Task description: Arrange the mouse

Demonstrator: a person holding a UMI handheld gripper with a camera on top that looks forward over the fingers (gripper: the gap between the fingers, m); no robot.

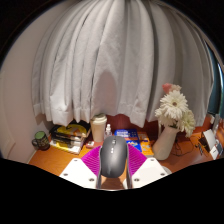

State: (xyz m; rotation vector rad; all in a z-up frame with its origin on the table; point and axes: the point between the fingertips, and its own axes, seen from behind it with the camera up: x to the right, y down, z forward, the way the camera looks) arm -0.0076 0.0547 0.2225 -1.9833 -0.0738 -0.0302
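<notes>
A grey mouse (114, 156) sits between the fingers (115, 176), which appear to press on both its sides, above a wooden bench (60, 160). A vase (165, 142) stands right. It seems held, so placing remains.

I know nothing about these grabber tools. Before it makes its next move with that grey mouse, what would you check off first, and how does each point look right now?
1. Mouse sits between the fingers: ok.
2. Both fingers pressing on the mouse: cannot tell.
3. Mouse resting on the purple mat: ok.
4. Vase of flowers, right of the mouse, stands apart from it: ok.
5. White bottle beyond the mat stands upright: ok.
</notes>
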